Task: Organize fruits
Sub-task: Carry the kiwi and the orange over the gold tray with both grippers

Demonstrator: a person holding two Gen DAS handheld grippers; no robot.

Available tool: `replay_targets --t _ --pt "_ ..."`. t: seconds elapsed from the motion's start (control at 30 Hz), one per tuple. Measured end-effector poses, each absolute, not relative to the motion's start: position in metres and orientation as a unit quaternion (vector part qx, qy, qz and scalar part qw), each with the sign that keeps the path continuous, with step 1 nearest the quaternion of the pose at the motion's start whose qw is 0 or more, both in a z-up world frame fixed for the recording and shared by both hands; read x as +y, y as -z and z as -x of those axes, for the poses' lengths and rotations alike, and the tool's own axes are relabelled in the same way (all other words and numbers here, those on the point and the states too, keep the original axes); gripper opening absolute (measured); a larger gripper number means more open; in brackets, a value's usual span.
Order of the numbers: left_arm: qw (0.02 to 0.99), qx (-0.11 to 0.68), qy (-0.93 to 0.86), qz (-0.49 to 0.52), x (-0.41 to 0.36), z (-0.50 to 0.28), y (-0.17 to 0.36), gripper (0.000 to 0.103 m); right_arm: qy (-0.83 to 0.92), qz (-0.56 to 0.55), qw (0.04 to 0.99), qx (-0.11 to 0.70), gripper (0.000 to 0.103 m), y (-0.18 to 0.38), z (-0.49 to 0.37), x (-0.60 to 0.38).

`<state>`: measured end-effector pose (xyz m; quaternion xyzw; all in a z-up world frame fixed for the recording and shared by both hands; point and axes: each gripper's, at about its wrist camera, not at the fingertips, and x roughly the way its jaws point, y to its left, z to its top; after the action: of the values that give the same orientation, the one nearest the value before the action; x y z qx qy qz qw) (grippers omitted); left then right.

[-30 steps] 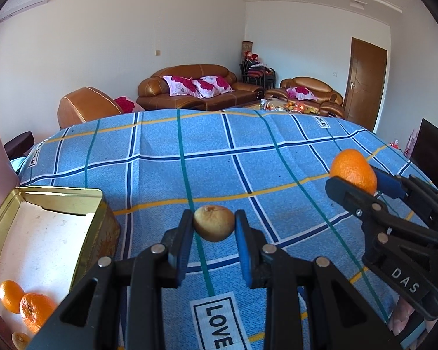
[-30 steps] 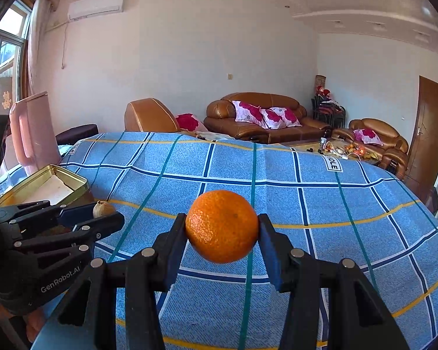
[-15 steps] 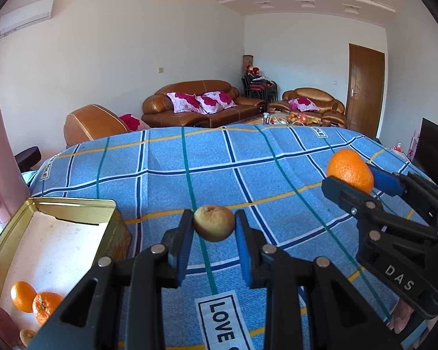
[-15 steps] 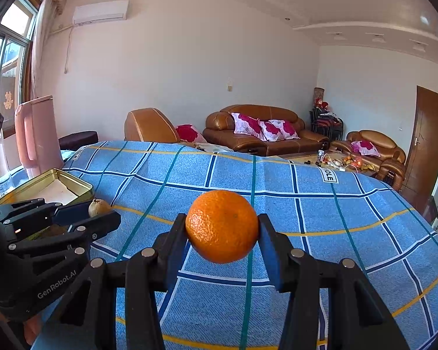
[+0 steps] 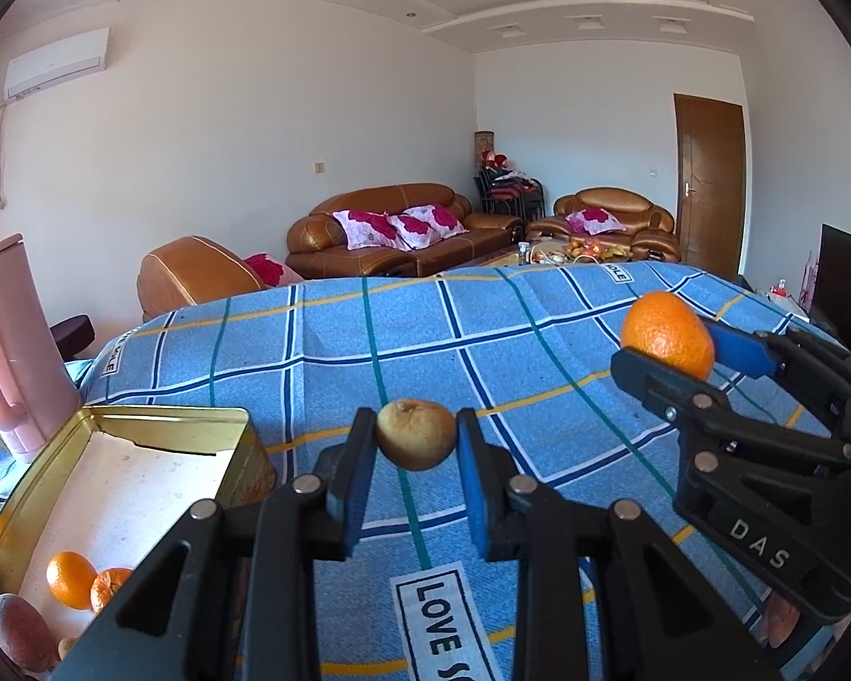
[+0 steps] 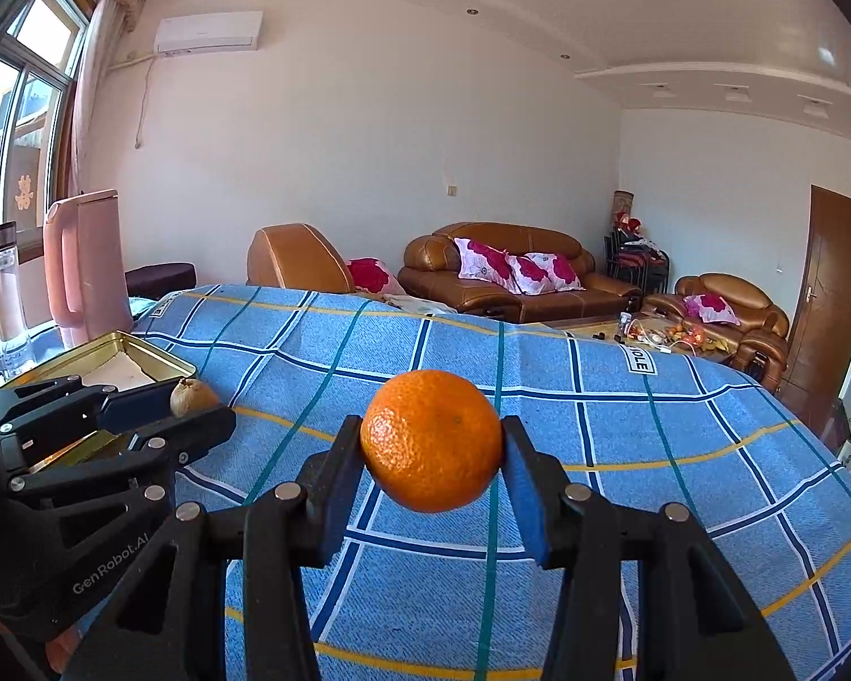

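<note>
Fruit is held above the blue checked tablecloth [image 5: 482,340], where a gold tin [image 5: 22,516] containing two oranges [image 5: 71,579] is set at its left edge: an orange [image 6: 432,440] is clamped in the right gripper [image 6: 432,448], and a smaller brownish fruit [image 5: 416,434] is gripped by the left gripper [image 5: 417,442].

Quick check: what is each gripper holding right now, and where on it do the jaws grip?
The left gripper holds a small brownish fruit, pinched across its sides. The right gripper holds an orange, also clamped across its sides.
</note>
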<state>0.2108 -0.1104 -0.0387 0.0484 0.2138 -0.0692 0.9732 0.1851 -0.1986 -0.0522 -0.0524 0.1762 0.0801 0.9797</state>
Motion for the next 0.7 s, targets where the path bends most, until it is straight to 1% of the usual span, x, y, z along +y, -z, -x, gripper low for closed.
replay_targets --t 0.4,0.7 --pt "0.978 0.191 0.069 -0.057 -0.111 -0.191 0.034 0.03 -0.086 0.069 0.982 0.151 0.05 0.05 -0.168 -0.188" --pt "0.979 0.186 0.077 -0.038 -0.101 -0.178 0.031 0.03 -0.091 0.068 0.983 0.145 0.05 0.049 -0.158 -0.186"
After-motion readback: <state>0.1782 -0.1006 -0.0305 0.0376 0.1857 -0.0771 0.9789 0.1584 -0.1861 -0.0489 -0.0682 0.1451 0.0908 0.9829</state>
